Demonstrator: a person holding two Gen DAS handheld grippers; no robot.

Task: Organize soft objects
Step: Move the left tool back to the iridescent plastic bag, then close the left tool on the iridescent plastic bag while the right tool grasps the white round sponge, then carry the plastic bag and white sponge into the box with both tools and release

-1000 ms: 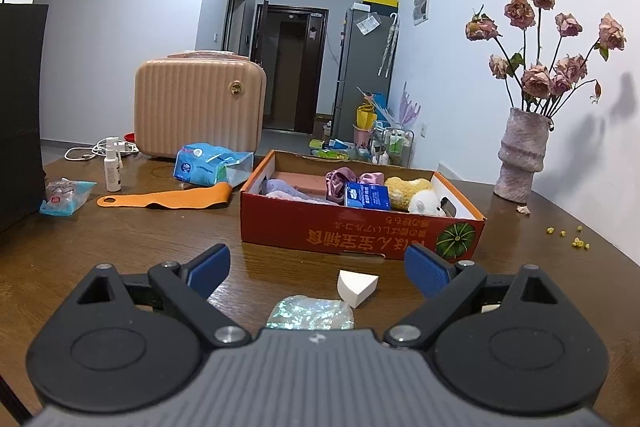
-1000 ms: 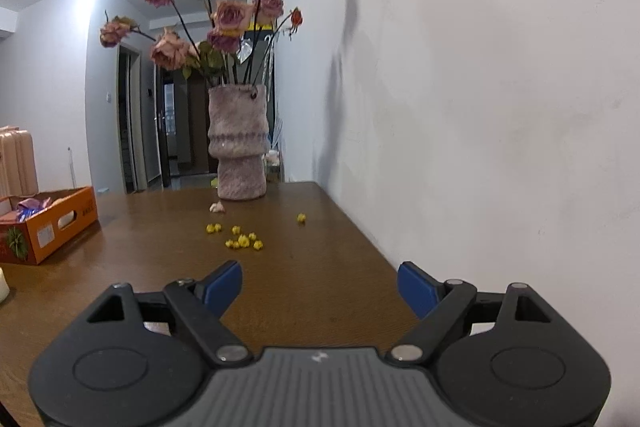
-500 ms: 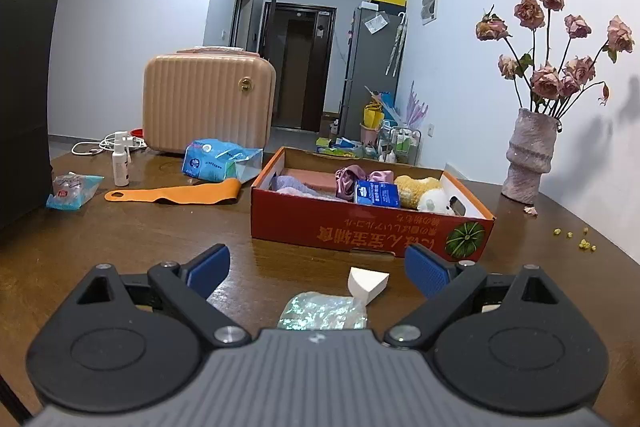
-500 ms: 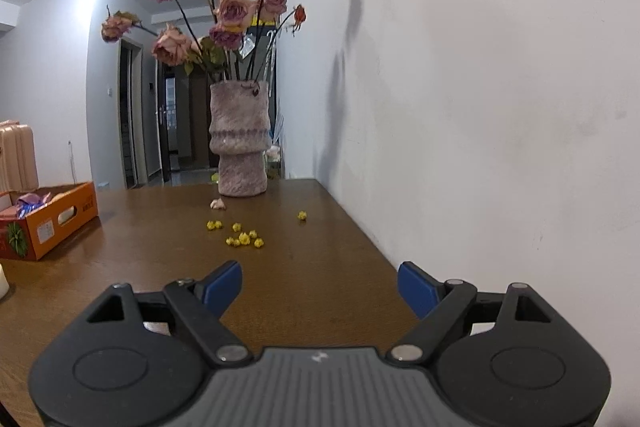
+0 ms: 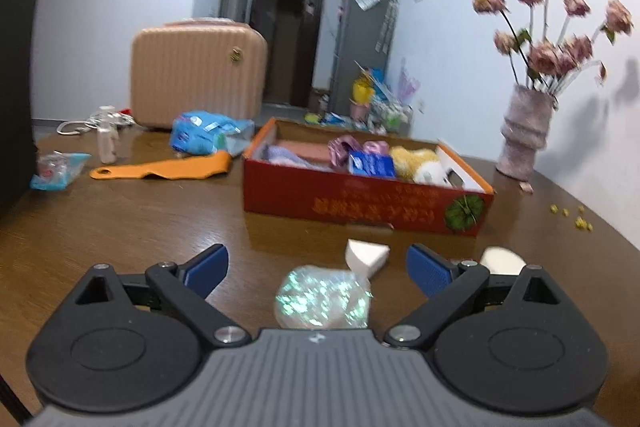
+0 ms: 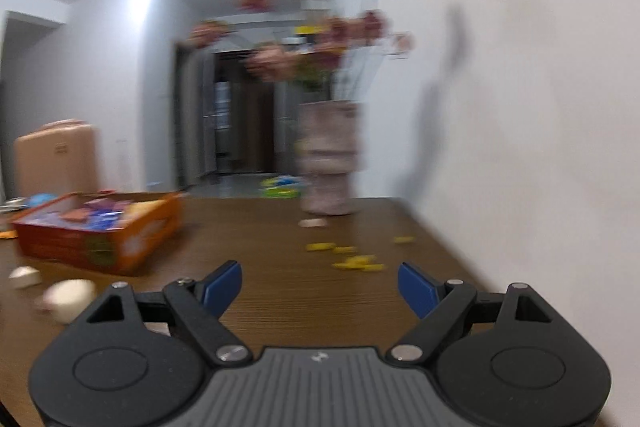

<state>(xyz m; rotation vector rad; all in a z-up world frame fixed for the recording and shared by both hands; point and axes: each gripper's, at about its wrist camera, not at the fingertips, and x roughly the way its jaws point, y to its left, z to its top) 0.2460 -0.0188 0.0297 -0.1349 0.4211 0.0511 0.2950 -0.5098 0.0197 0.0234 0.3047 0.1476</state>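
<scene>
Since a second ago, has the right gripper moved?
Yes. The right gripper has swung toward the left: the vase now sits right of centre in its view, and the red box has come well into frame. Its jaws stand open, empty.

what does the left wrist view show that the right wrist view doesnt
Only the left wrist view shows the open left gripper, the iridescent crinkly packet near its fingers, the orange strap, the blue tissue pack and the small spray bottle.

Only the right wrist view shows the open right gripper, empty over bare wood.

Both share the red cardboard box of soft items, the white wedge sponge, the beige ribbed suitcase, the pinkish vase of dried roses, the yellow crumbs and the brown wooden table.
</scene>
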